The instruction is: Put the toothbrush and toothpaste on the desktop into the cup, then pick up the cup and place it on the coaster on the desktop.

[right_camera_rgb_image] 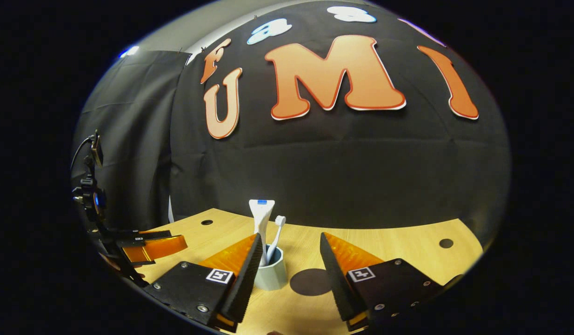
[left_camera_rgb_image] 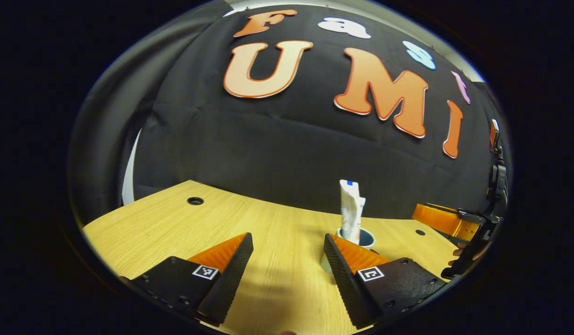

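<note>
The pale blue-grey plastic cup (right_camera_rgb_image: pixel 271 274) holds the white toothbrush (right_camera_rgb_image: pixel 277 232) and white toothpaste tube (right_camera_rgb_image: pixel 261 223), mid-desk beside the dark round coaster (right_camera_rgb_image: pixel 311 282). Both grippers (right_camera_rgb_image: pixel 287 265) (left_camera_rgb_image: pixel 288 260) gape empty. A careless grab could tip the top-heavy cup.

**Legible markings: none readable**

On my left gripper (left_camera_rgb_image: pixel 288 265) each finger carries a small square black-and-white coded tag; these are patterns, not text I can read. My right gripper (right_camera_rgb_image: pixel 287 265) bears the same kind of tag on both fingers, likewise unreadable as words or numbers. The toothpaste (right_camera_rgb_image: pixel 261 223) standing in the cup (right_camera_rgb_image: pixel 271 277) shows a small blue patch at its top end and faint print along its body in the left gripper view, too small and blurred to make out.
</note>
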{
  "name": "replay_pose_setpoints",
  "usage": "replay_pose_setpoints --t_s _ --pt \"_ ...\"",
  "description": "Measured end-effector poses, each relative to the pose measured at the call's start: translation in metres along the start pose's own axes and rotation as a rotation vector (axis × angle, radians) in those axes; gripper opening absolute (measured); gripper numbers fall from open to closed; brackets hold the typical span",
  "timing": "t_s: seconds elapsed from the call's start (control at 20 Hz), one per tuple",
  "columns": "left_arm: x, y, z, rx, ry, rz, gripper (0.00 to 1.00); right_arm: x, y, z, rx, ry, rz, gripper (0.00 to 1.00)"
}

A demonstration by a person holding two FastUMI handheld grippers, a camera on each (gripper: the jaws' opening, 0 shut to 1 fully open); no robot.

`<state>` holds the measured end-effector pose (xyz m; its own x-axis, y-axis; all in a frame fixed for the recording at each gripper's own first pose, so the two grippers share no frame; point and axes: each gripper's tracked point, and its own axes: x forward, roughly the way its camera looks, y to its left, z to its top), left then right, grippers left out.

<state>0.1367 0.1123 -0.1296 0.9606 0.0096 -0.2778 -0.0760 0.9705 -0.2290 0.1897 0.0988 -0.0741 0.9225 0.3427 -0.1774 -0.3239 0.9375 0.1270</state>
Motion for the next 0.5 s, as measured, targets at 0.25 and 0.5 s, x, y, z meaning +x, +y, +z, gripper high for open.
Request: replay_pose_setpoints --t_s 0.25,0.5 --pt "0.004 -0.026 0.007 0.093 0.068 -0.035 0.92 -0.056 -0.018 0.015 -0.044 0.004 -0.012 0.87" --pt "0.010 -0.049 0.009 0.146 0.188 -0.102 0.92 -0.105 -0.042 0.031 -0.109 -0.021 -0.054 0.90"
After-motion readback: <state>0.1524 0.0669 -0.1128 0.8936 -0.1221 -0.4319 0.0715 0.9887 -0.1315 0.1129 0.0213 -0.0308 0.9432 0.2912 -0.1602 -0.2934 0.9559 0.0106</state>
